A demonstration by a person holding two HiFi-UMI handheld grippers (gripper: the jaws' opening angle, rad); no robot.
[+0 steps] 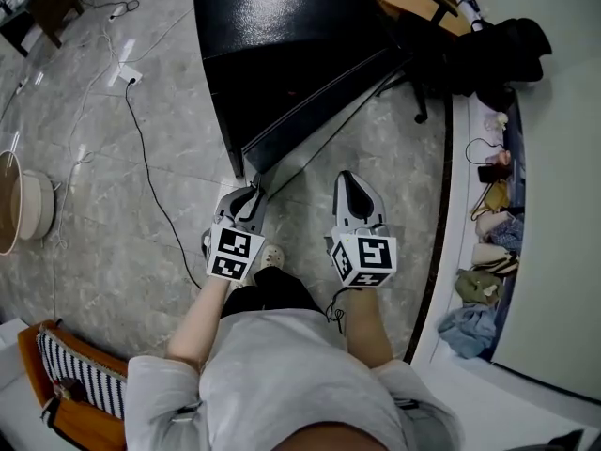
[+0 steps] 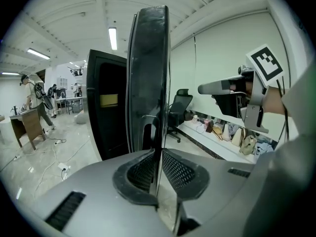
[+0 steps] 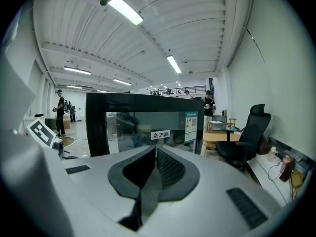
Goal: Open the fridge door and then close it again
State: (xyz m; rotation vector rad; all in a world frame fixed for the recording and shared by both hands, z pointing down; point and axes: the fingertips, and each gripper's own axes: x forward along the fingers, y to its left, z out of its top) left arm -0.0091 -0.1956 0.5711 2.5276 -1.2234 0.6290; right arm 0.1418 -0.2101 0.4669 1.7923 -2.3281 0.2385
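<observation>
one fridge door (image 1: 302, 111), two tongs (image 1: 251, 194) (image 1: 348, 180)

We see a glossy black fridge (image 1: 272, 17), its door (image 1: 319, 97) equally black. The floor (image 1: 103, 195) around the fridge is grey, veined like marble. Before the fridge, the left gripper (image 1: 252, 192) and right gripper (image 1: 346, 178) are grey with black meshed fingers (image 2: 180, 169), each bearing a cube (image 1: 233, 253) of black-and-white square markers. Our shirt (image 1: 300, 374) is pale grey. Right of the fridge a chair (image 1: 498, 50) is black. Well left of it a cushion (image 1: 80, 374) is striped black and white.
</observation>
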